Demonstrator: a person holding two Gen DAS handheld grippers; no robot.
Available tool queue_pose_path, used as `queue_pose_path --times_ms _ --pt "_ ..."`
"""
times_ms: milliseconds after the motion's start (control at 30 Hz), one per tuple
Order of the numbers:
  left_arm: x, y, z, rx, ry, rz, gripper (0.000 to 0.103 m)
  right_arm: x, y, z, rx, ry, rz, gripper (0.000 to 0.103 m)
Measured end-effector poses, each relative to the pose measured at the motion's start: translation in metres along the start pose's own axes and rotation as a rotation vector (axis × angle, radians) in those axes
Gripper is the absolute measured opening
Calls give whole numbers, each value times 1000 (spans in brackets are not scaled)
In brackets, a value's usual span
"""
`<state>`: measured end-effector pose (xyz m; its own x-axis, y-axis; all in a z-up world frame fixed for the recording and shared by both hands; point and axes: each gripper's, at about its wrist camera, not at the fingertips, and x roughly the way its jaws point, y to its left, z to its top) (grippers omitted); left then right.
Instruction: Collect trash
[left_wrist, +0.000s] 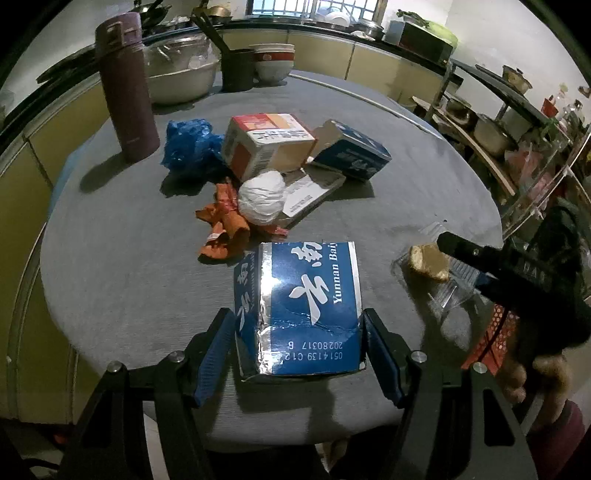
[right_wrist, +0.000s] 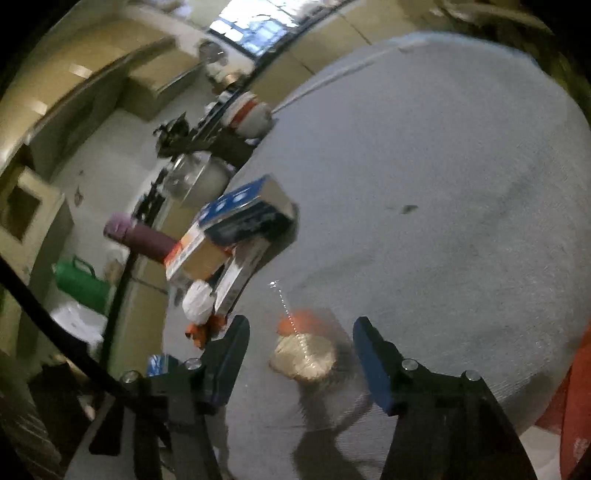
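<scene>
A tall maroon insulated flask (left_wrist: 125, 88) is seen standing well ahead and to the left of the left gripper (left_wrist: 299, 354), on a round table covered in grey cloth (left_wrist: 118, 266). Just right of the flask, a crumpled blue plastic bag (left_wrist: 190, 146) is spotted, and closer in, a scrunched orange wrapper (left_wrist: 223, 229) touching a white ball of wadded paper (left_wrist: 262, 197). Behind those, an orange-and-white cardboard carton (left_wrist: 267, 142) is piled against a dark blue box (left_wrist: 351, 151), with a flattened grey carton (left_wrist: 312, 194) tucked under them.

Dead centre, a torn blue and silver foil-lined box with white lettering (left_wrist: 299, 302) is clamped between the left gripper's blue pads (left_wrist: 212, 354), both sides pressed against it, its far end resting on the cloth.

Further right, a clear plastic clamshell tray (left_wrist: 448, 291) holding a tan piece of bread-like food (left_wrist: 428, 262) is found, with the right gripper (right_wrist: 299, 363) reaching in over it.

In the blurry right wrist view, that gripper's jaws are held apart, nothing pinched, and the tan lump (right_wrist: 303, 356) sits between and just ahead of them on the table. Whether the pads touch the tray can't be told. The carton pile (right_wrist: 229, 240) is seen off to its left.
</scene>
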<state>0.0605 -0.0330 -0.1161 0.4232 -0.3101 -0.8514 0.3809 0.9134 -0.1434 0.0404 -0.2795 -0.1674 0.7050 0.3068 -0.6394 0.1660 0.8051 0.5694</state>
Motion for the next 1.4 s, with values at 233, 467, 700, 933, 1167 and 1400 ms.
queue_pose_path --times_ms 233,467,700,933,1167,1400 --pt "-3 19 -1 -45 -7 0 71 -1 78 -35 -440 -34 -94 47" --pt "-7 43 -4 -87 -17 7 71 -12 68 -46 -455 -28 -80 72" --pt "-10 44 -5 -81 -29 0 71 -14 67 -35 -449 -68 -140 75" --pt "-10 39 -5 -74 -25 2 71 2 55 -28 -361 10 -107 78" --pt "-9 30 -5 -56 -21 11 71 15 66 -39 -424 14 -154 78" --pt "-11 23 -5 -42 -20 28 71 -3 57 -34 -391 -68 -109 47"
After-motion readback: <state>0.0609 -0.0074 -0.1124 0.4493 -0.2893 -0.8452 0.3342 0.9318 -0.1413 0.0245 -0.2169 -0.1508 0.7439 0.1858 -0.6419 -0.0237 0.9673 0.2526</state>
